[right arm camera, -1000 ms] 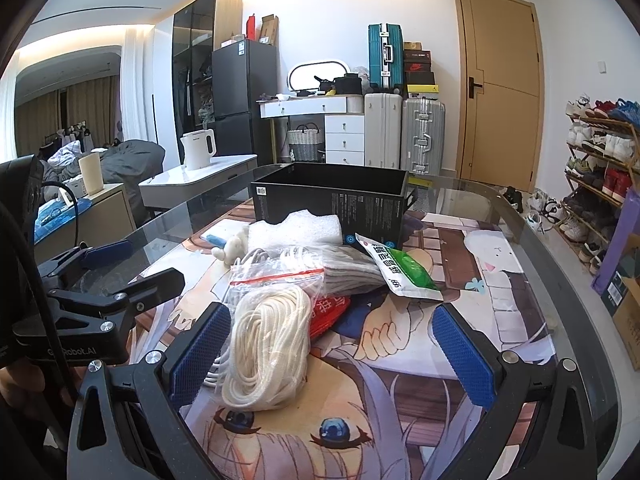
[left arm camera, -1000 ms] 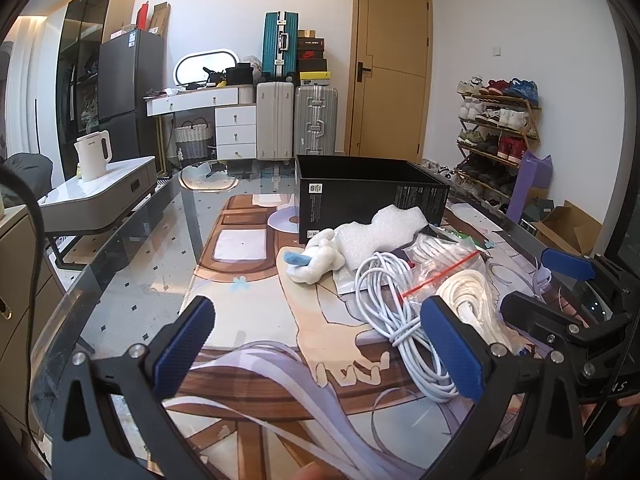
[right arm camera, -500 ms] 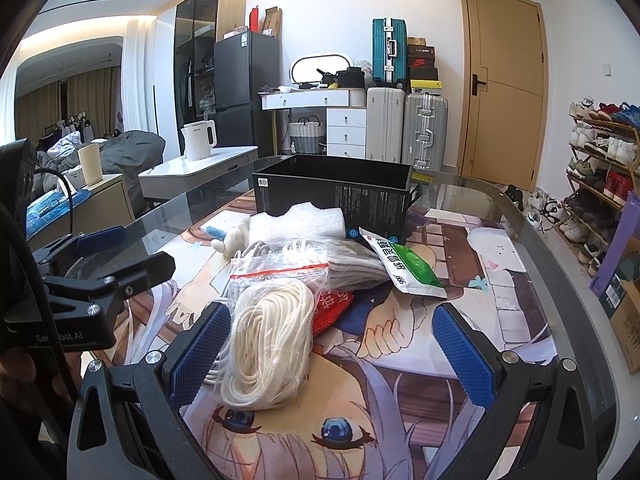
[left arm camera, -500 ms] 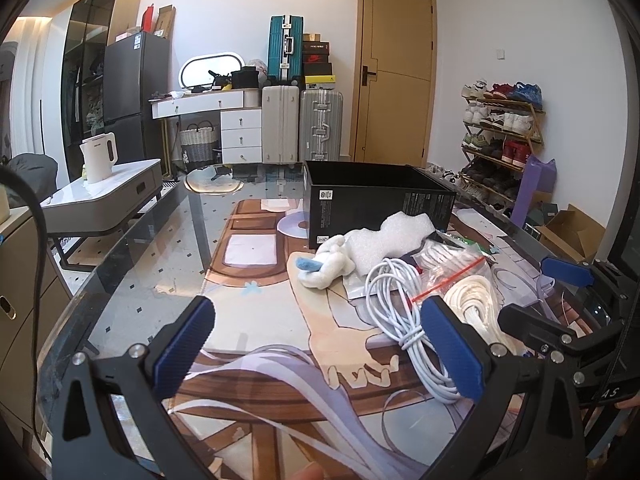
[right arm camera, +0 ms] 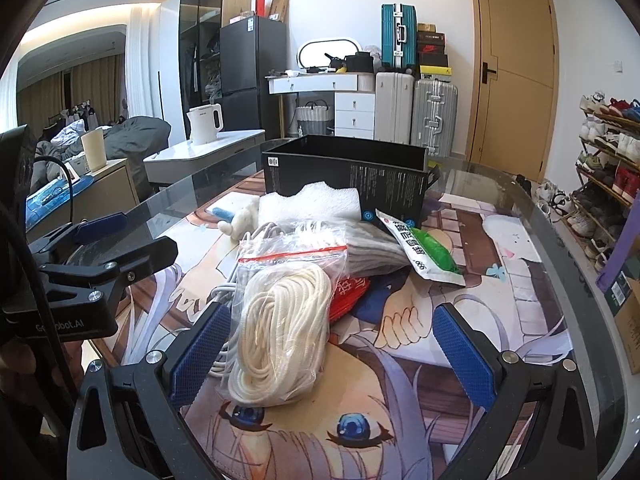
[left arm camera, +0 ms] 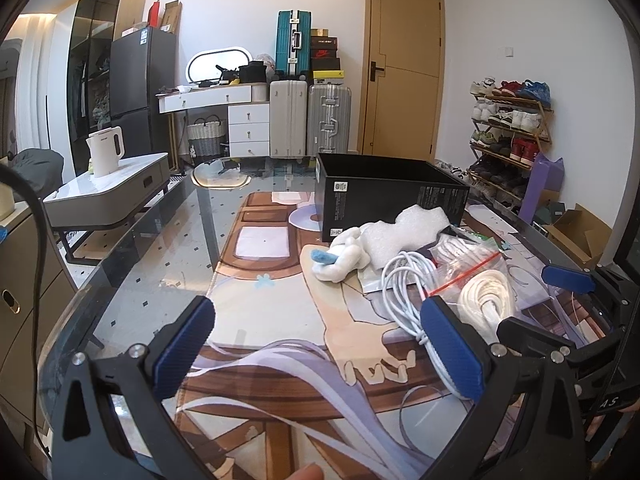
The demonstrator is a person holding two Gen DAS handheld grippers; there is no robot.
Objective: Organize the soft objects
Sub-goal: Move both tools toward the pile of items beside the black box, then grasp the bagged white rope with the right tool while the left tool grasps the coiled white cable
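Observation:
A heap of soft things lies on the printed mat [left arm camera: 280, 320] before an open black box [left arm camera: 384, 200] [right arm camera: 352, 176]. Cream rope in a clear zip bag [right arm camera: 280, 328] [left arm camera: 484, 300] sits nearest, just inside the left finger of my right gripper [right arm camera: 332, 348], which is open and holds nothing. Beside it are a coiled white cable [left arm camera: 404, 284], a white foam piece [left arm camera: 404, 232] [right arm camera: 308, 208], a small white plush with a blue part [left arm camera: 340, 258], grey cloth [right arm camera: 372, 248] and a white-green packet [right arm camera: 424, 248]. My left gripper [left arm camera: 316, 352] is open over bare mat, left of the cable.
The glass table [left arm camera: 132, 292] curves off to the left and right. Beyond stand a side cabinet with a white kettle [left arm camera: 105, 151], suitcases [left arm camera: 310, 120], a door and a shoe rack [left arm camera: 508, 128]. Cardboard boxes [left arm camera: 576, 232] lie on the floor at right.
Both views have lifted and pulled back a little, so the heap sits slightly farther. Both grippers stay open. Nothing on the table has moved.

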